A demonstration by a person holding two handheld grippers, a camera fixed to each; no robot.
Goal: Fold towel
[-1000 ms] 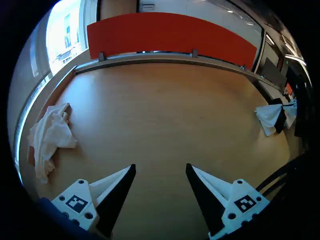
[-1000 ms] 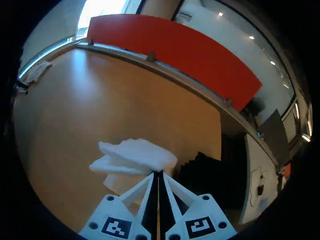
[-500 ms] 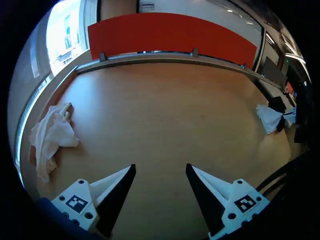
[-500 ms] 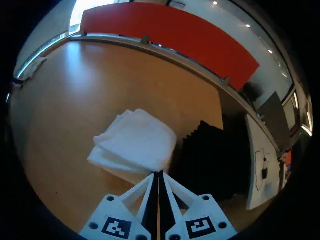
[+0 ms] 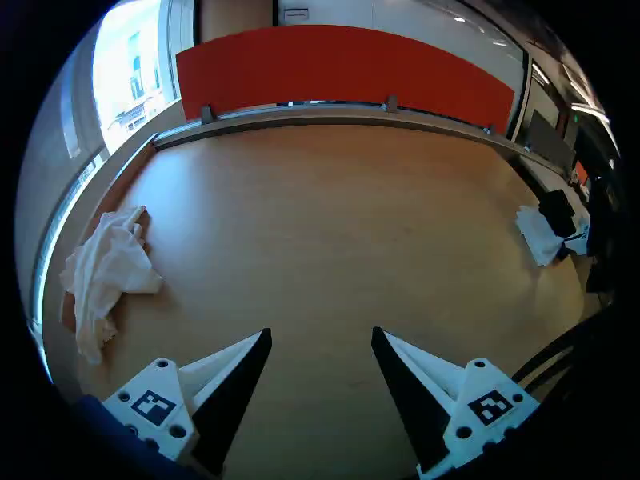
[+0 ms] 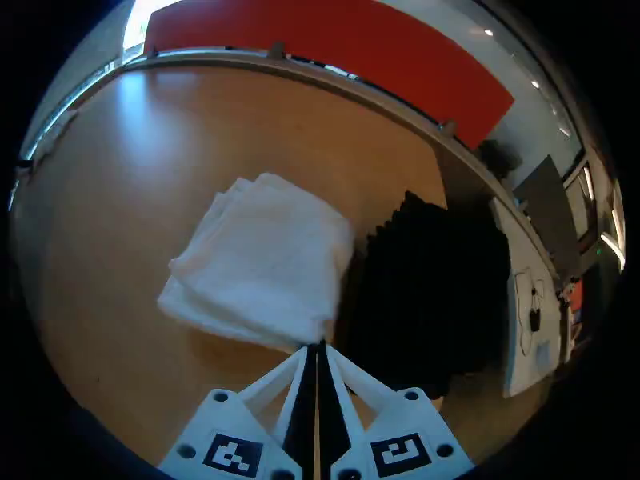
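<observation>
My left gripper (image 5: 321,330) is spread; my right gripper (image 6: 318,346) pinches the towel (image 6: 264,260) by its edge. It's soft and floppy, so I'd hold a corner.

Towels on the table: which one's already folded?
The folded towel at the right gripper tips, beside the black mat: a flat, square stack. The other towel, near the window, is a crumpled heap.

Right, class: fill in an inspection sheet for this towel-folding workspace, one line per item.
Surface: wooden table.
Job's things: folded towel flat on the table; crumpled towel near the table's edge.
Clutter: black ribbed mat beside the folded towel.
Grippers: left gripper open, holding nothing; right gripper shut at the folded towel's near edge.
Cables: black cables beside the left gripper.
Surroundings: red partition, window.
</observation>
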